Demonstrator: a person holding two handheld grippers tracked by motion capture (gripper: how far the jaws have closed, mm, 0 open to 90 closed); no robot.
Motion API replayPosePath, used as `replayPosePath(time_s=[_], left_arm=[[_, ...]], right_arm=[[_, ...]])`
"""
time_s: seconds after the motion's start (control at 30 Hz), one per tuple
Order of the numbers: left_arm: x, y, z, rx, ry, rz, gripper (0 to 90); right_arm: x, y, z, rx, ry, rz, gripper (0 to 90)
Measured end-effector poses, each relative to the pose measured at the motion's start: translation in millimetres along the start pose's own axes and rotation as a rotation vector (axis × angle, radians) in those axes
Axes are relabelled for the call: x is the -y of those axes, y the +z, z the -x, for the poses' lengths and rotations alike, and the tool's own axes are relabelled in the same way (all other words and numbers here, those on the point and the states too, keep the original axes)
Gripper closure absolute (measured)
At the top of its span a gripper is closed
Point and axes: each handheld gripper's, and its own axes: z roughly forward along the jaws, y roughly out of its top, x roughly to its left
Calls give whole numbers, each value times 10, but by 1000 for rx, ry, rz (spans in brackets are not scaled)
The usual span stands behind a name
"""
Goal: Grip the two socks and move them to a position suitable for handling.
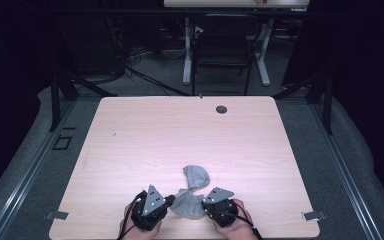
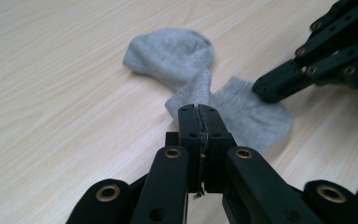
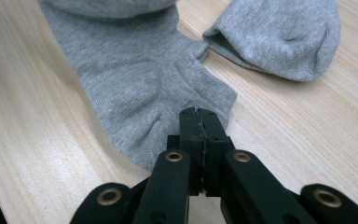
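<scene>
**Two closed claws at a grey sock near the counter's front edge**

We see a grey sock (image 1: 192, 192) lying crumpled on the pale wooden counter (image 1: 180, 135), close to the front edge where the person's hands come in. The sock is twisted in the middle: one rounded end lies farther up the counter, the other spreads flat nearer the edge, between the two claws.

The left claw (image 2: 198, 114) has its jaws pressed together, tips meeting at the near edge of the sock's narrow twisted part. We cannot tell whether any fabric is pinched between them. The right claw (image 3: 198, 119) is likewise closed, its tips resting at the hem of the flat part of the sock; again we cannot make out cloth caught between the jaws. In the left gripper view the right claw comes in from the upper right, its tip touching the flat part of the sock.

Around the sock the counter is bare wood, with a small dark round hole (image 1: 221, 109) near the far edge, well apart from the work. Beyond the counter stand a dark chair (image 1: 223, 50) and the white legs of another desk (image 1: 186, 45) on the grey floor. Nothing lies between the claws and the sock.
</scene>
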Motion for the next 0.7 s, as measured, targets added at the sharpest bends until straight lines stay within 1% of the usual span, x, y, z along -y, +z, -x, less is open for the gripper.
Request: replayPosePath(time_s=[0.03, 0.07, 0.2, 0.23, 0.27, 0.3, 0.47, 0.57, 0.6, 0.63, 0.7], left_arm=[[22, -5, -10, -1, -5, -4, 892], [58, -4, -22, 0, -26, -7, 890], [79, 1, -33, -4, -27, -12, 871], [68, -13, -42, -14, -25, -7, 862], [68, -13, -42, -14, -25, -7, 856], [54, -36, -60, -23, -23, 5, 846], [43, -54, -107, -23, -28, 19, 825], [63, 7, -147, -30, -17, 5, 831], [86, 69, -184, -34, -15, -13, 833], [86, 69, -184, -34, -15, -13, 837], [111, 125, -218, -30, -25, -27, 841]], right_arm=[[0, 2, 0, -1, 1, 2, 900], [-3, 8, -8, 6, -3, 3, 900], [-5, 7, -21, 15, -11, 0, 900], [-4, 5, -24, 14, -15, 0, 900], [-4, 3, -24, 14, -19, -2, 900], [-3, 3, -27, 17, -19, -1, 900], [0, -9, -20, 15, -21, -9, 900], [-6, -34, -8, 22, -7, 11, 898], [-16, -41, -1, 21, -3, 26, 896], [-16, -41, -1, 21, -3, 26, 896], [-48, -42, 16, 18, 6, 61, 895]])
